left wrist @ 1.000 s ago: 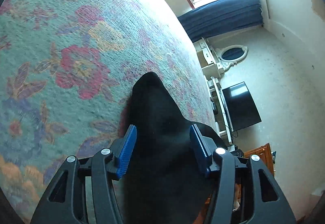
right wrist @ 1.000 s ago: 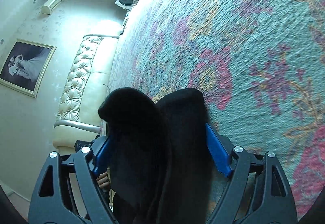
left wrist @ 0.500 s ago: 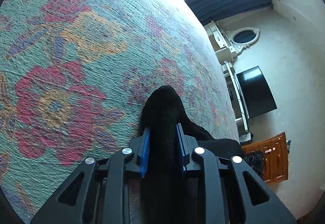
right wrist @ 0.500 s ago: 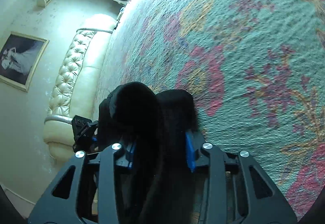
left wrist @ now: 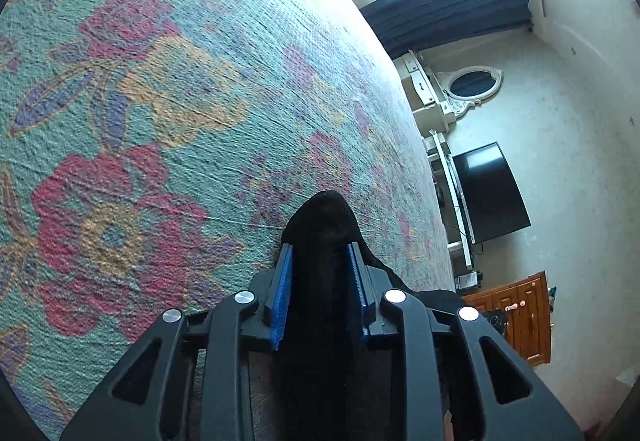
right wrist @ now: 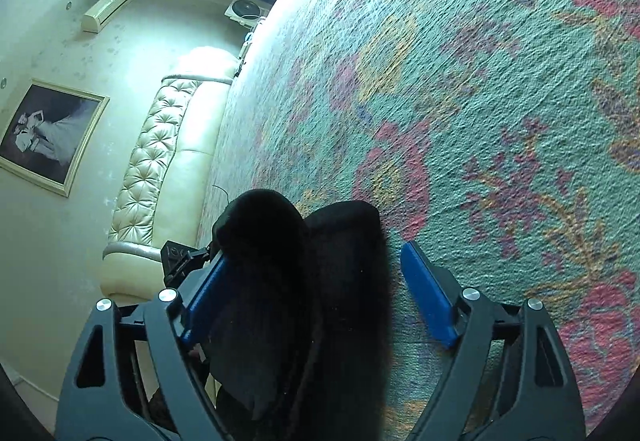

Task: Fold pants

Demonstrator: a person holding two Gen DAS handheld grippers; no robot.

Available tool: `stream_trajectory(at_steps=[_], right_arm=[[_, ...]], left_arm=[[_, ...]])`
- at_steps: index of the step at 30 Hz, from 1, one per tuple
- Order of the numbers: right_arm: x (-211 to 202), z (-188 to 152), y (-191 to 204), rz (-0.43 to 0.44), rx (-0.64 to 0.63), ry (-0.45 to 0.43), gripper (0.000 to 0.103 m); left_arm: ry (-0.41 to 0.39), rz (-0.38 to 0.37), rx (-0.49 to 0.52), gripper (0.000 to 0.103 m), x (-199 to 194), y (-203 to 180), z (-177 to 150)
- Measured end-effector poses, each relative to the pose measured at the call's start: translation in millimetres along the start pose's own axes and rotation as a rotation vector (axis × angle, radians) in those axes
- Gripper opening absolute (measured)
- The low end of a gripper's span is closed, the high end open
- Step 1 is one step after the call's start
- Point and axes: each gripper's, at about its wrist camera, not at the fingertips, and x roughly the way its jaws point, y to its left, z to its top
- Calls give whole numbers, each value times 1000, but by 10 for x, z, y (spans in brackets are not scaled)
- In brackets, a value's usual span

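Both my grippers have clamped down and let go again within the last second: my right gripper [right wrist: 320, 297] is back as wide as it stood a second ago, and my left gripper [left wrist: 320, 289], having pinched tight, is now easing apart.

My left blue ribbed pads [left wrist: 282, 293] stand narrow and are opening, a fold of the black soft-fabric pants [left wrist: 320, 241] between them and filling the gap; I judge the cloth barely held, if at all. My right blue pads [right wrist: 428, 301] are spreading wide: the left one lies against a bunched hump of the pants [right wrist: 272, 261], while the right one stands clear, bare cover showing between it and the cloth.

Beyond the fingertips, the pants lie on the teal woven bed cover with red and orange flowers [left wrist: 160, 101], each dark end poking just past the pads. Farther off in the left view are a black flat television [left wrist: 490, 193] and a dark blue curtain [left wrist: 448, 17] under a bright window; the right view shows a cream tufted headboard [right wrist: 152, 169] and a gold-framed picture [right wrist: 48, 133].

The step in hand looks like setting the cloth down. To do it well, I should let both sets of pads clear the fabric fully before drawing back, then pull straight away along the fingers so no layer drags or bunches.
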Motion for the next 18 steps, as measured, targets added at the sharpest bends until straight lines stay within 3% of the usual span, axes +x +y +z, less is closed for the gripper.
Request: stream_trajectory(at_steps=[6, 9, 10, 11, 13, 18], right_arm=[[230, 120, 57, 44, -35, 2, 88], [358, 146, 133, 25, -70, 23, 89], [383, 138, 150, 17, -79, 25, 83], [412, 128, 163, 5, -81, 30, 65], [455, 99, 124, 4, -53, 38, 48], [401, 77, 147, 7, -54, -4, 38]], left_arm=[[0, -62, -5, 58, 139, -140, 68], [1, -21, 55, 61, 208, -252, 58], [6, 23, 90, 54, 243, -292, 38], [9, 74, 117, 46, 291, -310, 18], [10, 130, 137, 34, 330, -298, -10], [-30, 171, 160, 23, 255, -362, 42]])
